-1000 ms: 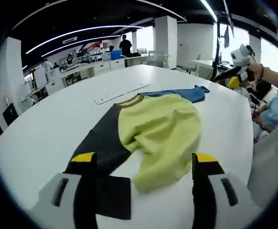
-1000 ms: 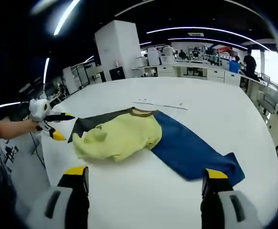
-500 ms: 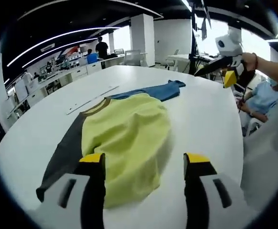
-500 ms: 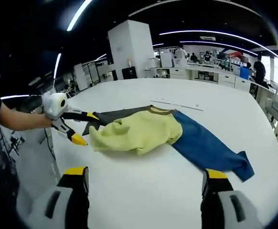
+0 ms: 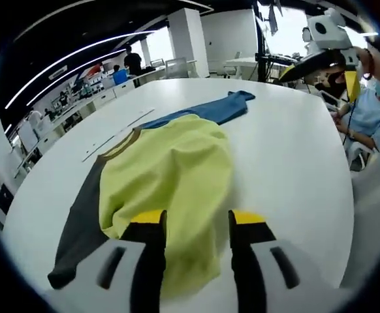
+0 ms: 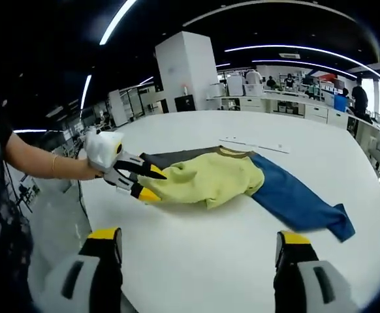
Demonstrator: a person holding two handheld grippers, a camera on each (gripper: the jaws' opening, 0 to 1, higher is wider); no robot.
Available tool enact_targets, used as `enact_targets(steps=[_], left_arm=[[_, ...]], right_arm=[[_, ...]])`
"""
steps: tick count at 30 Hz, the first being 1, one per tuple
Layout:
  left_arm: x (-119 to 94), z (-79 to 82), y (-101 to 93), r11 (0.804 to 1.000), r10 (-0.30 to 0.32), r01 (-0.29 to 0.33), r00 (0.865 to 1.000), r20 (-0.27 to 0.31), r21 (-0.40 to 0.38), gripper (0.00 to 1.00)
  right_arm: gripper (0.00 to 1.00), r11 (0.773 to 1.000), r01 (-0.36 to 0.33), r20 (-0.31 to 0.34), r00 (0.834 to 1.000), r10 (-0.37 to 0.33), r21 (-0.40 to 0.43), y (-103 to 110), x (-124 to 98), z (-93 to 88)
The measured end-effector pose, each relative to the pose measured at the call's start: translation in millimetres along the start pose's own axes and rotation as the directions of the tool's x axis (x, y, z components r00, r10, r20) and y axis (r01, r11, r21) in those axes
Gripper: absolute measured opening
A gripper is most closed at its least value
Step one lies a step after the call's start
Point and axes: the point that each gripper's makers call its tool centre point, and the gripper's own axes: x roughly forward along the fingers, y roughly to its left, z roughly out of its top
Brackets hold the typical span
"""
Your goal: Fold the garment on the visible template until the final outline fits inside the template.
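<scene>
The left gripper (image 5: pixel 195 220), its 2 jaws narrowed over the near hem of the garment (image 5: pixel 170 173) on the table (image 5: pixel 288 150), should pinch only the top layer — the right gripper (image 6: pixel 196 241) waits wide open.

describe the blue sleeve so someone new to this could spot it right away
Start at the big white table and find the garment lying across its middle. The blue sleeve is the long flat strip running out from the yellow body, on the side opposite the left gripper. Its twin on that other side is dark grey.
</scene>
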Motion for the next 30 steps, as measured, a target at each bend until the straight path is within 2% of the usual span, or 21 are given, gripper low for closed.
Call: enact_targets(steps=[4,6,7,10,14,15,18,19,21,23,26,30], left_arm=[[12,-4.3,-9.1,0.996,-0.020,0.024,0.999,-0.049,0.090,0.23],[18,-10.1,-8.9,0.996,0.002,0.006,0.996,-0.088,0.088,0.12],[19,-14.1,-11.0,0.995,-0.009,0.020,0.993,-0.116,0.093,0.07],[23,-12.4,-11.0,0.993,-0.019,0.032,0.993,-0.116,0.110,0.00],[17,-1.7,-10.9,0.990,-0.064,0.075,0.993,-0.098,0.115,0.00],[13,4.5,-9.8,0.991,-0.085,0.092,0.993,-0.080,0.096,0.00],[5,17.0,2.2,0.995,-0.095,0.097,0.994,-0.054,0.033,0.00],[1,20.7,8.9,0.996,-0.088,0.088,0.995,-0.053,-0.004,0.00],[-3,27.1,18.6,0.997,-0.077,0.075,0.996,-0.045,-0.032,0.00],[-5,37.9,27.1,0.994,-0.081,0.080,0.997,-0.007,-0.071,0.00],[-8,52.1,50.7,0.989,-0.065,0.069,0.997,0.034,-0.130,0.00],[-4,57.9,76.5,0.983,-0.042,0.051,0.997,0.057,-0.179,0.00]], right_arm=[[0.98,1.000,0.013,-0.002,1.000,-0.013,0.001,0,-1,-3.5],[0.97,1.000,0.017,0.010,1.000,-0.017,0.018,-1,-1,-3.0],[0.97,0.999,0.020,0.017,1.000,-0.020,0.028,-1,-1,-2.4],[0.96,0.999,0.039,0.021,0.999,-0.040,0.030,-3,-2,-2.8],[0.96,0.998,0.058,0.014,0.998,-0.058,0.002,-3,-2,-2.5],[0.96,0.998,0.056,0.015,0.998,-0.056,0.000,-2,-1,-2.1],[0.96,0.998,0.056,0.019,0.998,-0.056,0.006,-2,1,-1.0],[0.96,0.998,0.057,0.029,0.998,-0.058,0.013,-3,1,0.5],[0.96,0.998,0.052,0.040,0.998,-0.053,0.025,-2,3,2.6],[0.97,0.998,0.050,0.042,0.998,-0.051,0.026,-1,4,3.4],[0.97,0.998,0.053,0.039,0.998,-0.053,0.015,-1,5,4.5],[0.97,0.998,0.065,0.040,0.997,-0.066,0.020,-4,5,4.6]])
